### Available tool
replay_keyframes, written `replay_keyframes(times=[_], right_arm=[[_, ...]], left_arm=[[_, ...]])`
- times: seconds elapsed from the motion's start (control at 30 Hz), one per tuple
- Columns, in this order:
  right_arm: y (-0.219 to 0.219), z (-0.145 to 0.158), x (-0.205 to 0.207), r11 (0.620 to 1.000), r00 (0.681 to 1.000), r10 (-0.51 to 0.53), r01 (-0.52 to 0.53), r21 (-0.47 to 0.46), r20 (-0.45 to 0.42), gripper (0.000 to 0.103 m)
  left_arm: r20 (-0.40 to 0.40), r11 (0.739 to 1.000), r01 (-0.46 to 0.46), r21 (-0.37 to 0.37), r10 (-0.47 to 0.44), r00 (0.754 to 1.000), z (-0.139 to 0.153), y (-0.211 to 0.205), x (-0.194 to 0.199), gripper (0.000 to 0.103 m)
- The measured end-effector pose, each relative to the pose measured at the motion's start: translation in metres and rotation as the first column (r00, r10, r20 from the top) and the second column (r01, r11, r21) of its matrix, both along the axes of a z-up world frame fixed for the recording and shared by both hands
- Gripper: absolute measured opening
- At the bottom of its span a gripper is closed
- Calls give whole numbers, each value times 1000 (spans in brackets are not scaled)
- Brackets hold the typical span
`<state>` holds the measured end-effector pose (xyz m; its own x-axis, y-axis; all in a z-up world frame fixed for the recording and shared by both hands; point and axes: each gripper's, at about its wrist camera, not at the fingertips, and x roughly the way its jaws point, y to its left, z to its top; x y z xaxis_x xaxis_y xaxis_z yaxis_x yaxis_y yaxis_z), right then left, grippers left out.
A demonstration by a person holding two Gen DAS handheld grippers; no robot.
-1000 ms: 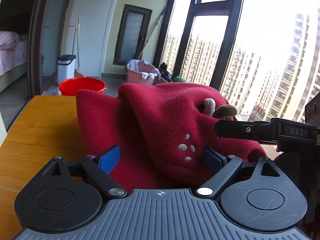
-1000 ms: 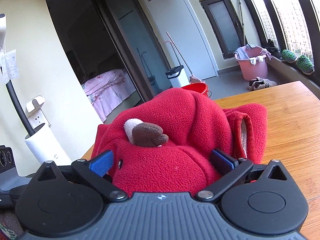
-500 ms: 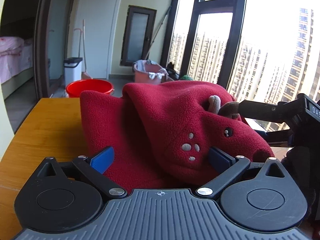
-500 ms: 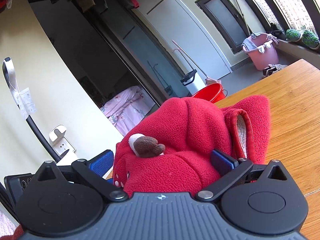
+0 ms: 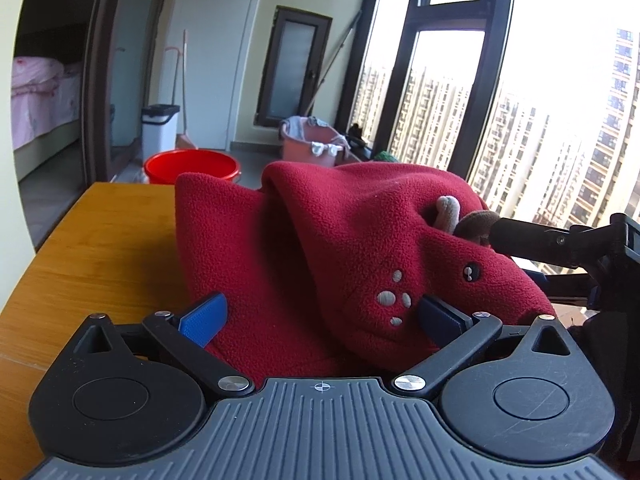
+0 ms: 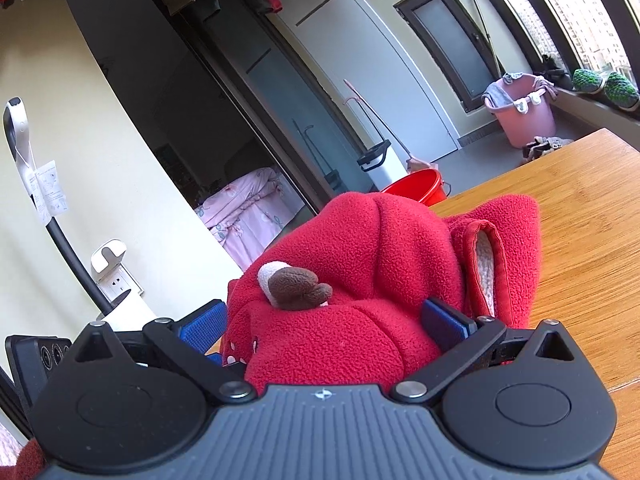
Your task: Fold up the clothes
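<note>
Comparing with a second ago: right gripper (image 6: 322, 322) has tilted upward, more wall and less table (image 6: 580, 248) showing; red fleece garment (image 5: 340, 248) bunched on the table, filling 12 o'clock in both views. Left gripper (image 5: 320, 316) view nearly unchanged. Both sets of fingers stand wide apart around fleece, not visibly clamping. Reindeer antler (image 6: 294, 290) at 11 o'clock. Judgement: fold unstarted; grasp pending.

No word, brand or number can be read in either view; the white paper tags (image 6: 46, 192) hanging from the black curved pole at about nine o'clock in the right wrist view carry small print and drawings, too blurred to make out
</note>
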<state>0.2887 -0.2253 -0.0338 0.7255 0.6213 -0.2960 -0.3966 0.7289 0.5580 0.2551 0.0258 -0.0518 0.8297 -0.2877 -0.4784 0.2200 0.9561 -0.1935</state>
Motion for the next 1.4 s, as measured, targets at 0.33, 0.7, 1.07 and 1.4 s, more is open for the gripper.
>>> replay_keyframes(times=[0.33, 0.7, 1.07, 1.4], right_arm=[[21, 6, -5, 991, 997, -70, 71, -116, 11, 103], [42, 11, -17, 970, 989, -139, 145, -195, 46, 103], [33, 8, -16, 981, 994, -105, 109, -163, 29, 103], [25, 20, -29, 977, 995, -95, 96, -192, 15, 103]], left_arm=[[7, 997, 12, -82, -11, 1000, -1, 16, -3, 103], [-5, 994, 12, -112, -13, 1000, -4, 25, -6, 103], [-78, 985, -51, -165, 38, 996, -10, 34, 7, 103], [-104, 979, -10, -204, -12, 995, -7, 47, 9, 103]])
